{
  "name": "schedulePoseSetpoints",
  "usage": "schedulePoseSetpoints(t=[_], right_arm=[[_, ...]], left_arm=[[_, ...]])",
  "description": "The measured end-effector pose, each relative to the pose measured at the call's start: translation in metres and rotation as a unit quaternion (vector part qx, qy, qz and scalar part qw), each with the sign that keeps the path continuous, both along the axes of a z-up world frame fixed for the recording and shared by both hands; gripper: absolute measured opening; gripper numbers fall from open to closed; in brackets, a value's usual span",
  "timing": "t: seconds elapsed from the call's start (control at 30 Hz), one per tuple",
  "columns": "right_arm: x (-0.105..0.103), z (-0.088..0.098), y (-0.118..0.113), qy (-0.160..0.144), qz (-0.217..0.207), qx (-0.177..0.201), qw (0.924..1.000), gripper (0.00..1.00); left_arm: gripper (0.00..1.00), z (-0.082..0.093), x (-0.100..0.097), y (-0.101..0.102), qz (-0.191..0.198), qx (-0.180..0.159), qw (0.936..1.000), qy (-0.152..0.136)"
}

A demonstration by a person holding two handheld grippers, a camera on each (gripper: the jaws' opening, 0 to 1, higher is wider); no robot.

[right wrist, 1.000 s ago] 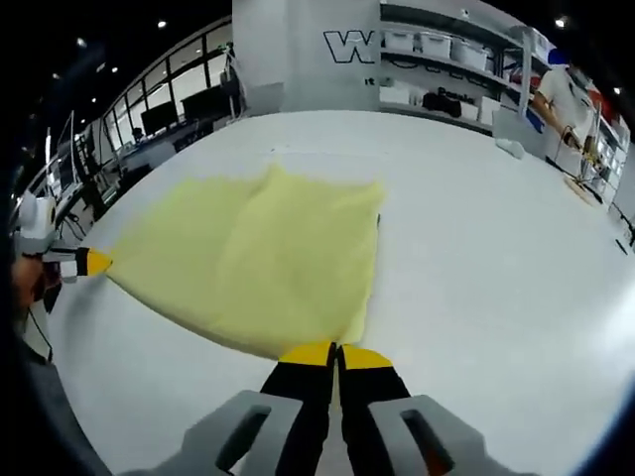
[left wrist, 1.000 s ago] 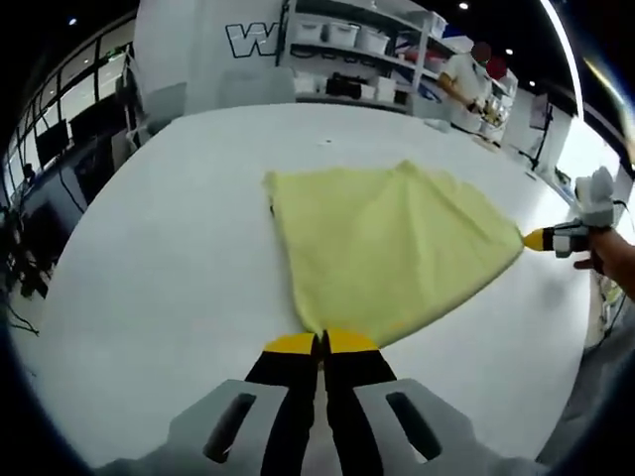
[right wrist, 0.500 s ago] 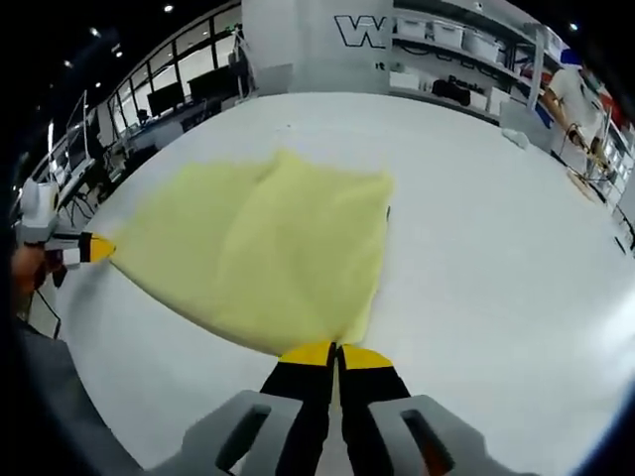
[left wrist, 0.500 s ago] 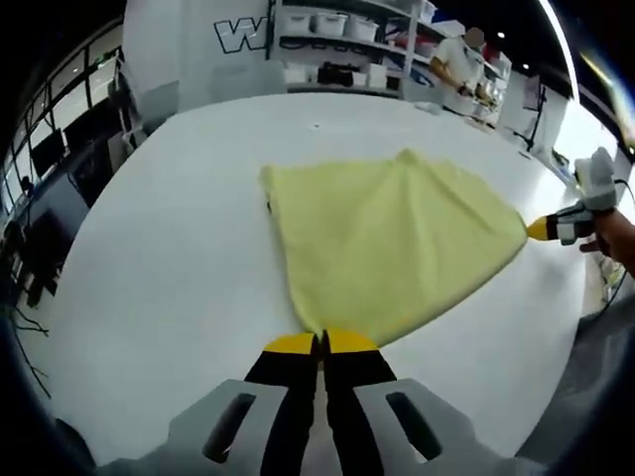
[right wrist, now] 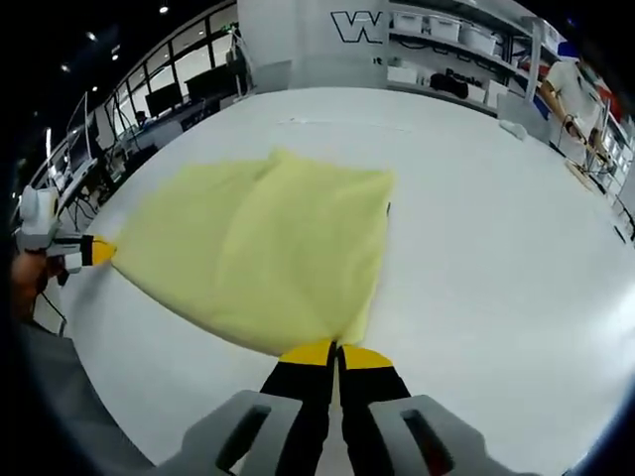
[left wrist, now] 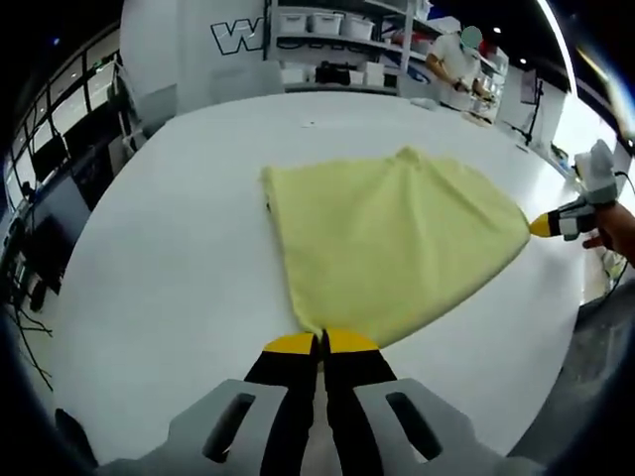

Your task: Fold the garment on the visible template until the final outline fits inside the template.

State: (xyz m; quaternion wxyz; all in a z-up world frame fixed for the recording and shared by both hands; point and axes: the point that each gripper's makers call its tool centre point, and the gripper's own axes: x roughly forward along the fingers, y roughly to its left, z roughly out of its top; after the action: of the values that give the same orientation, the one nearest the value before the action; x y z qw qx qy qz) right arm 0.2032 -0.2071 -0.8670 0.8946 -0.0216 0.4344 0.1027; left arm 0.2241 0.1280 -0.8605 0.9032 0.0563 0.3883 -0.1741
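In the left gripper view, the left gripper [left wrist: 321,343] has its yellow-tipped jaws pressed together on the near corner of the yellow cloth [left wrist: 389,244], and the pinched corner itself is hidden between the tips. The cloth lies spread flat on the white table [left wrist: 169,248], widening away from the jaws. At the right edge the right gripper [left wrist: 543,225] comes in, clamped on the cloth's far right corner; the hand [left wrist: 617,228] behind it is cut off by the edge of the view. No template outline can be made out on the table around the cloth. In the background, shelves [left wrist: 337,45] with bins and a person [left wrist: 458,61] standing by them are small and blurred. Against half a second ago, the cloth and both grippers sit almost where they were; the whole scene has shifted only a little.

In the right gripper view, the right gripper [right wrist: 335,353] is likewise closed on the cloth's [right wrist: 263,248] near corner, with the corner hidden inside the tips. The left gripper [right wrist: 99,251] enters from the left, shut on the opposite corner, the hand holding it mostly cut off. A thin dark sliver at the cloth's far right edge is too small to identify. The cloth's shape matches the earlier picture, with the table [right wrist: 496,248] lying slightly lower in view.
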Motion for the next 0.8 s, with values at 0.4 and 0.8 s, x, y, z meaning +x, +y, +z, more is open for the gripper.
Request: schedulePoseSetpoints(t=[0.4,0.8], right_arm=[[0.002,0.014,-0.008,-0.028,-0.019,-0.009,0.9994,0.08],[0.009,0.050,-0.024,-0.102,-0.042,-0.046,0.9928,0.34]], left_arm=[[0.09,0.004,-0.002,-0.001,0.002,0.002,1.0000,-0.006],[0.53,0.042,0.013,0.003,0.044,-0.020,0.9954,-0.082]])
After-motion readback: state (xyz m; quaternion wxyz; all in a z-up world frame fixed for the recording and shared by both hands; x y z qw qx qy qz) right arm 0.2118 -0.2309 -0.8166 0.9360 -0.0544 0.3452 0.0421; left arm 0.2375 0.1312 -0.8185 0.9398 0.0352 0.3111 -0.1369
